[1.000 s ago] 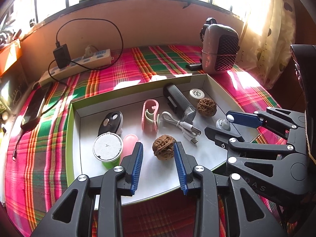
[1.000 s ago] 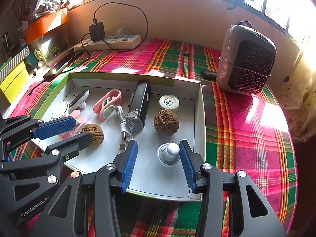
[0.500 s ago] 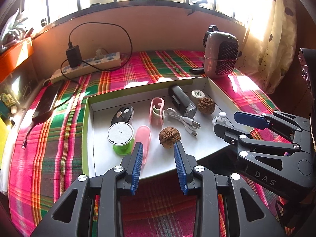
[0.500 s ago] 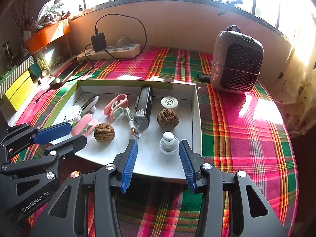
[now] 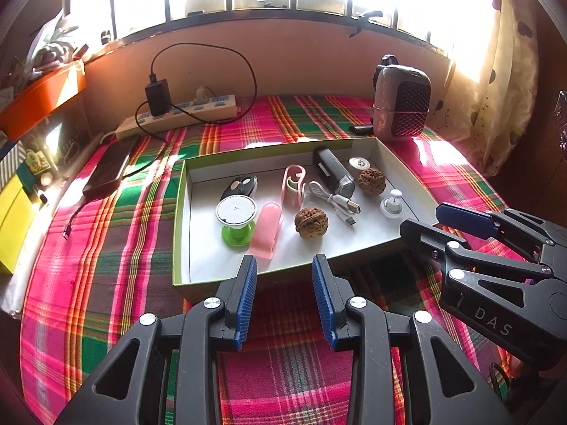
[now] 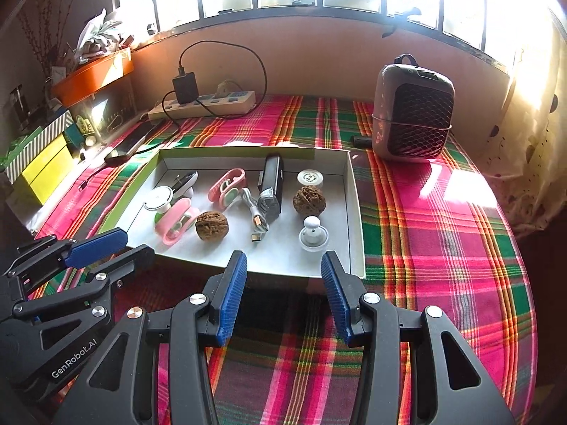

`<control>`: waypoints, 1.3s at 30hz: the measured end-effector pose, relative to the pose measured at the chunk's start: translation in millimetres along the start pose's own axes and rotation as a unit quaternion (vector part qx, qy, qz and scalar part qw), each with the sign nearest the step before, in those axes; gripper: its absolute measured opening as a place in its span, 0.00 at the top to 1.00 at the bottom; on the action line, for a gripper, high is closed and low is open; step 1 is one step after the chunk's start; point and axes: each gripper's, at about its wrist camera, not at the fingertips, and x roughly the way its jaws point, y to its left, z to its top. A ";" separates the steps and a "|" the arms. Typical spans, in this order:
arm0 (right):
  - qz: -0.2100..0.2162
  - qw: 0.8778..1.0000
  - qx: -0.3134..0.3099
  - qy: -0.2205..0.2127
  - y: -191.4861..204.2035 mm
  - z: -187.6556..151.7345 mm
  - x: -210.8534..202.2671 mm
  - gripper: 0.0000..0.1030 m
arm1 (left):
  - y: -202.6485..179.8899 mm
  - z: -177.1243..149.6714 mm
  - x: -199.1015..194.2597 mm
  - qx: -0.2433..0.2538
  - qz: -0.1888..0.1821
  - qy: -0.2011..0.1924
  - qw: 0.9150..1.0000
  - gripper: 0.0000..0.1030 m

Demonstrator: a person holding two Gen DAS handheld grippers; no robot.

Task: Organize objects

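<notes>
Both hand-held grippers (image 5: 283, 295) (image 6: 283, 295) pulled back, jaws wide, empty, two walnuts (image 5: 311, 222) (image 5: 371, 181) in tray (image 5: 180, 233)

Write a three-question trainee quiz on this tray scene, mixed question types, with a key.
1. True or false: the left gripper and the right gripper are both open and hold nothing.
2. How many wrinkled brown walnuts lie in the shallow white cardboard tray?
3. Which lies nearest the white USB cable: (a) the black cylindrical torch, (b) the grey mesh-fronted heater, (c) the white power strip?

Key: 1 true. 2 two. 3 a.
</notes>
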 end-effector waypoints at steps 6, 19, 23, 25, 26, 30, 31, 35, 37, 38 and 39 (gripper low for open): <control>-0.008 1.000 -0.002 0.002 5.6 -13.1 -8.5 0.56 | 3.3 -13.4 -5.7 -0.009 0.016 0.006 1.000 0.70; -0.018 0.999 0.001 0.037 7.3 -43.1 -2.3 0.56 | 11.5 -43.2 -1.0 -0.023 0.035 0.047 0.998 0.70; -0.022 0.999 0.007 0.048 4.5 -50.7 1.7 0.56 | 13.9 -48.4 -0.1 -0.027 0.040 0.052 0.998 0.70; -0.025 0.998 0.009 0.051 3.5 -53.6 2.7 0.56 | 14.0 -50.4 1.1 -0.026 0.041 0.054 0.997 0.70; -0.027 0.998 0.010 0.052 2.7 -55.0 3.2 0.56 | 13.5 -51.7 1.5 -0.024 0.041 0.054 0.997 0.70; -0.031 0.998 0.010 0.052 1.5 -57.3 2.7 0.56 | 13.1 -54.0 -0.5 -0.024 0.044 0.050 0.997 0.70; -0.032 0.998 0.009 0.053 1.6 -57.5 2.9 0.56 | 12.8 -54.3 -0.8 -0.024 0.046 0.050 0.997 0.70; -0.035 0.998 0.008 0.050 1.4 -60.3 1.2 0.56 | 11.4 -57.8 -3.3 -0.023 0.050 0.044 0.998 0.70; -0.037 0.998 0.007 0.050 1.2 -62.4 -0.3 0.56 | 10.6 -59.5 -4.5 -0.025 0.054 0.042 0.997 0.70; -0.038 0.998 0.008 0.050 0.9 -63.2 -1.1 0.56 | 10.0 -60.3 -5.2 -0.028 0.056 0.042 0.997 0.70; -0.040 0.998 0.009 0.050 0.7 -63.9 -1.9 0.55 | 9.5 -61.0 -5.8 -0.030 0.058 0.042 0.997 0.70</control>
